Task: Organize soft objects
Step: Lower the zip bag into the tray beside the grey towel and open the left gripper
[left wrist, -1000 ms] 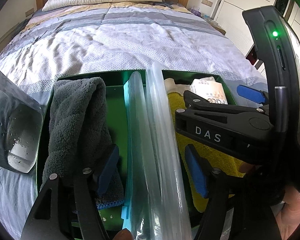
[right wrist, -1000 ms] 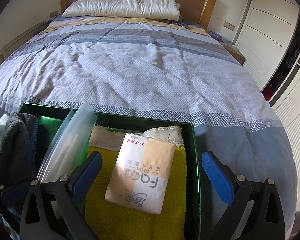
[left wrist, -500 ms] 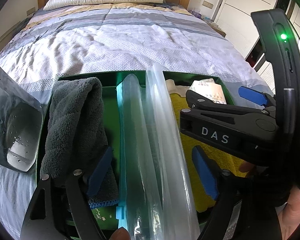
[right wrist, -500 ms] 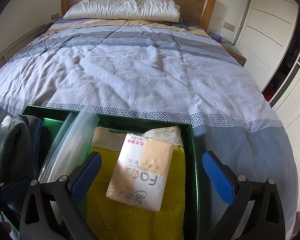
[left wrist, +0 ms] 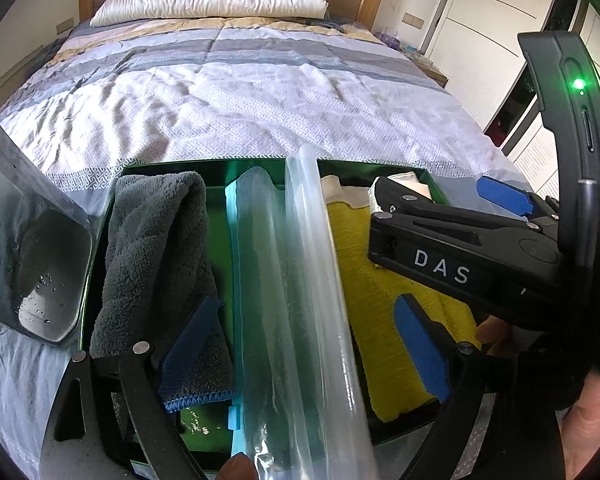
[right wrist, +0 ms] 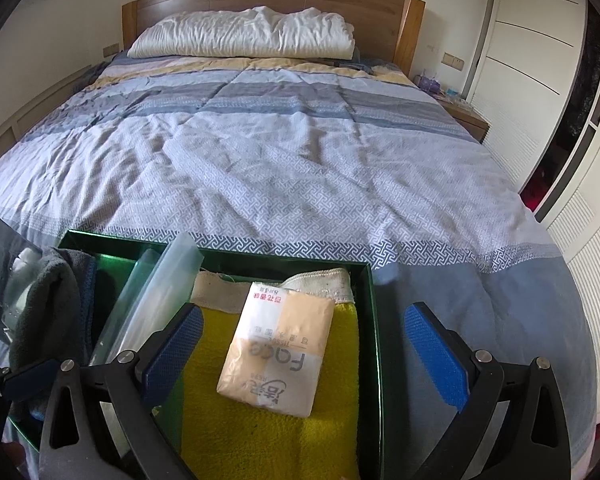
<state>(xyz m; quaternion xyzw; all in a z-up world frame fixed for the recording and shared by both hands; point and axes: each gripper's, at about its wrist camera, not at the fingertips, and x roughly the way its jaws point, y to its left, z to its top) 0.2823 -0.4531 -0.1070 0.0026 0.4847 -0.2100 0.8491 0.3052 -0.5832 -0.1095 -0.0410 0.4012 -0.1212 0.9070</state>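
A green box lies on the bed. Its left part holds a folded grey towel; its right part holds a yellow towel with a tissue pack on top. Clear plastic dividers run down the middle. My left gripper straddles the dividers with its jaws opening, and neither pad presses on them. Its left pad hangs over the grey towel's near end. My right gripper stands open above the tissue pack, not touching it, and its black body shows in the left wrist view.
A grey translucent lid with water drops leans at the box's left side. The striped quilt stretches to a white pillow and wooden headboard. White wardrobe doors stand along the right. A hand grips the right gripper's handle.
My left gripper's jaws have spread wider around the clear dividers. The right gripper has drifted slightly up and to the right in the left wrist view. The towels and tissue pack lie as before.
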